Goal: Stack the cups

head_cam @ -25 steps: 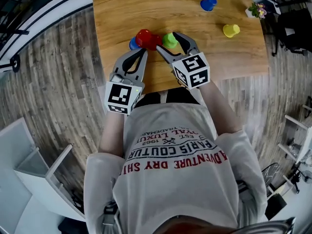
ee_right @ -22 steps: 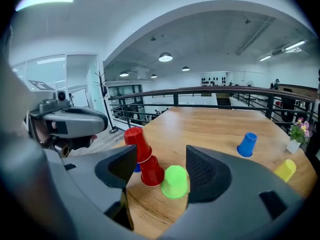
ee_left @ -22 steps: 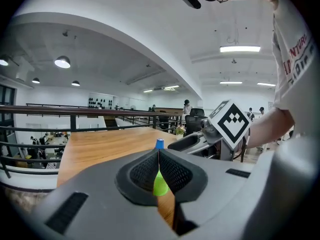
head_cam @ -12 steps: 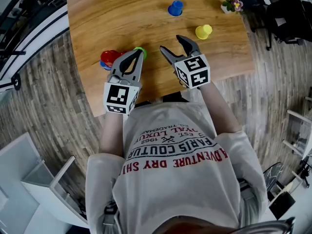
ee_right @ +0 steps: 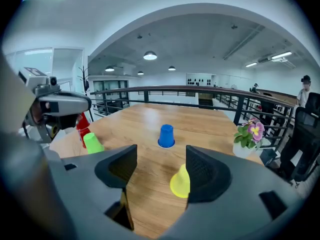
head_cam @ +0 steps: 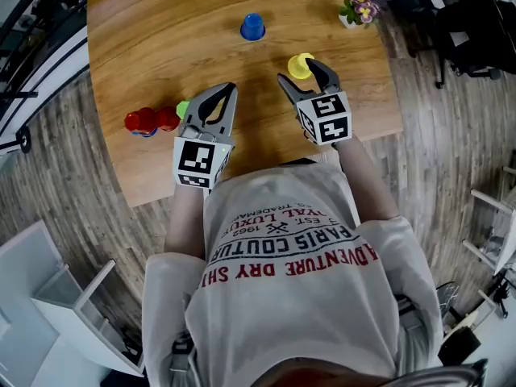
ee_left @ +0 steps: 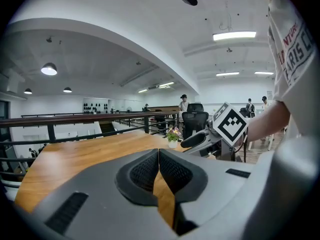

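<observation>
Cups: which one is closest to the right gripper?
The yellow cup, just by the open jaws of the right gripper. The blue cup stands farther back; the green cup and red cup sit off left.

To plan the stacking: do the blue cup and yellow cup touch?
Apart. The right gripper view shows bare table between the blue cup and the yellow cup.

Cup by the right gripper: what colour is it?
Yellow cup, best seen in the right gripper view.
</observation>
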Demonstrator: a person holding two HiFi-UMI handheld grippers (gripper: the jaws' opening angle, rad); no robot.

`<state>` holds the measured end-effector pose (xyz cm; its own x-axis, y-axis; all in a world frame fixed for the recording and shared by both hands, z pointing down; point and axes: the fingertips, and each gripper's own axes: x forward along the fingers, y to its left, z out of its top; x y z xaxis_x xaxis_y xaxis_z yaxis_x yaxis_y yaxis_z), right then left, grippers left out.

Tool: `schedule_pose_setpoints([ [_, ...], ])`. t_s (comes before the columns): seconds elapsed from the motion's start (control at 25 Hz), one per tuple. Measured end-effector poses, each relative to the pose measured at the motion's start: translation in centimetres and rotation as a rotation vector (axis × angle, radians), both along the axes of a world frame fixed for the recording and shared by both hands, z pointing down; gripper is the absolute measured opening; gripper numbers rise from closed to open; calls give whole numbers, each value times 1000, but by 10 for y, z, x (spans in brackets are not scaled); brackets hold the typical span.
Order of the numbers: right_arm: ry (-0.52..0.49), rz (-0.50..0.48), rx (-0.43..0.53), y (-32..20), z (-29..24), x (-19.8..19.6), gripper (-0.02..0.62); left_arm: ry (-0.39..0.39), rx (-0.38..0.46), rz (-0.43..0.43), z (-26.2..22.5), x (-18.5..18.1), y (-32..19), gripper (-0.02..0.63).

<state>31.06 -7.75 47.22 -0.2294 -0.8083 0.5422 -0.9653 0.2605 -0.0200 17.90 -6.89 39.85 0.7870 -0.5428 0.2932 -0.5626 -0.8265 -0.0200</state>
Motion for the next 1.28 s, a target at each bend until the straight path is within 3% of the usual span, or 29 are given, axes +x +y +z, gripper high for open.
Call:
schedule_pose_setpoints([
  [0.28, 39, 13, -54, -12, 33, 46, 299, -7, -39, -37, 16, 33, -7, 17],
  [0.68, -15, 9, -169, -22, 85, 62, 296, -36, -57, -83, 27, 38, -16, 17],
  [0.8, -20, -8, -170, -22, 85, 59, 236, -42, -62, -93, 27, 32, -12, 17],
  [1.0, -15, -10, -109, -31, 66, 47, 235, -45, -61, -117, 23, 15, -7, 17],
  [1.28, -14, -144, -69, -38, 34, -21, 235, -37, -47, -170, 12, -31, 0, 17],
])
